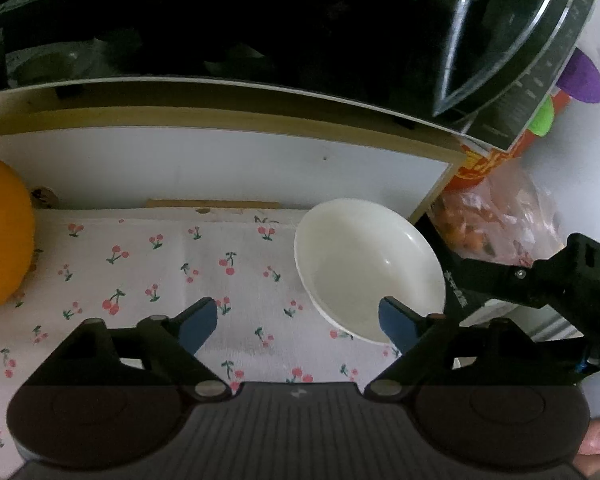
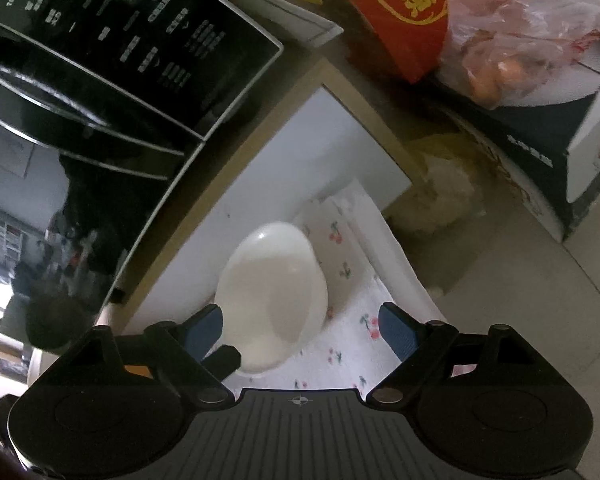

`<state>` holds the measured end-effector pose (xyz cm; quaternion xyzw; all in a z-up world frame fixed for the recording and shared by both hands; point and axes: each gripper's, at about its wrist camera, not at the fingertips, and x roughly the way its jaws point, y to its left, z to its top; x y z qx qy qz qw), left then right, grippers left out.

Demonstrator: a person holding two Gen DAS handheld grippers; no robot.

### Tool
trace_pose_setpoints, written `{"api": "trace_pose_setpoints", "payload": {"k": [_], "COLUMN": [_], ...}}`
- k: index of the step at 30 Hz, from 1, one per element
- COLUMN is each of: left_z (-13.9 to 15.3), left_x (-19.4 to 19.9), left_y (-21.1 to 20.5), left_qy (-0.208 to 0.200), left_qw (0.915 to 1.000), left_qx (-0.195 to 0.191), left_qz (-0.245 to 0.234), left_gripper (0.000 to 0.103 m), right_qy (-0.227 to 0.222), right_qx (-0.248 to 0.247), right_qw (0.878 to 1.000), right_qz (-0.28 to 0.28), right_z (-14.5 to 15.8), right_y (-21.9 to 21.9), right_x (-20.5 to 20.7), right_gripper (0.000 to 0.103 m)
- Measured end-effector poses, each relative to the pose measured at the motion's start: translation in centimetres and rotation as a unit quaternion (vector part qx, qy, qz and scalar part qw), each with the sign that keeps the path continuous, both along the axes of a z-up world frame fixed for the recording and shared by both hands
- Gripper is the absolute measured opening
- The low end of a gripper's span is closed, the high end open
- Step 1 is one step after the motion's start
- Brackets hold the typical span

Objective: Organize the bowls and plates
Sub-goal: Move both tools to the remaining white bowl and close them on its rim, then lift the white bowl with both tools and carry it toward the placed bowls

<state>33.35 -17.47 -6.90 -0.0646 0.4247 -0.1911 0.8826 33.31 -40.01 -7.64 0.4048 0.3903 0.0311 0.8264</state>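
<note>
One shallow white ceramic bowl (image 1: pixel 370 270) sits near right edge of cherry-print cloth (image 1: pixel 148 280), bare cloth to its left. Left gripper (image 1: pixel 296 322), jaws apart, right finger over bowl rim. Right gripper (image 2: pixel 302 326) spread wide, empty. Orange object (image 1: pixel 2 232) cut off. Black glossy appliance (image 2: pixel 132 40) lettering unreadable.

The orange object (image 1: pixel 2 232) is running off the left edge. The left gripper's finger (image 1: pixel 396 326) is hiding part of the white bowl's (image 1: pixel 368 264) rim.
</note>
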Motion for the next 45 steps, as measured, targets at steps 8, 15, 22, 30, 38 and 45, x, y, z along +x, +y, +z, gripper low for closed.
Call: {"api": "trace_pose_setpoints", "payload": {"k": [8, 15, 22, 30, 38, 45], "left_z": [-0.5, -0.8, -0.9, -0.7, -0.1, 1.7], "left_x": [0.5, 0.8, 1.0, 0.9, 0.4, -0.7], "left_y": [-0.1, -0.2, -0.6, -0.6, -0.7, -0.1], "left_qy": [-0.01, -0.017, -0.016, -0.009, -0.011, -0.015], "left_qw": [0.9997, 0.9994, 0.9995, 0.9996, 0.9998, 0.9997], "left_qx": [-0.02, -0.026, -0.025, -0.023, -0.014, -0.017], "left_qz": [0.009, 0.015, 0.014, 0.01, 0.01, 0.013], "left_gripper": [0.063, 0.045, 0.029, 0.012, 0.011, 0.011], "right_qy": [-0.034, -0.031, -0.03, -0.035, -0.039, -0.047], "right_qx": [-0.001, -0.014, -0.029, -0.043, -0.044, -0.051], "right_qw": [0.999, 0.999, 0.999, 0.998, 0.998, 0.997], "right_qz": [-0.013, -0.019, -0.031, -0.025, -0.023, -0.015], "right_z": [-0.5, -1.2, -1.5, -1.1, 0.2, 2.6], "right_y": [-0.1, 0.1, 0.2, 0.6, 1.0, 1.6], "right_x": [0.6, 1.3, 1.3, 1.1, 0.3, -0.8], "right_gripper": [0.062, 0.036, 0.015, 0.004, 0.004, 0.004]}}
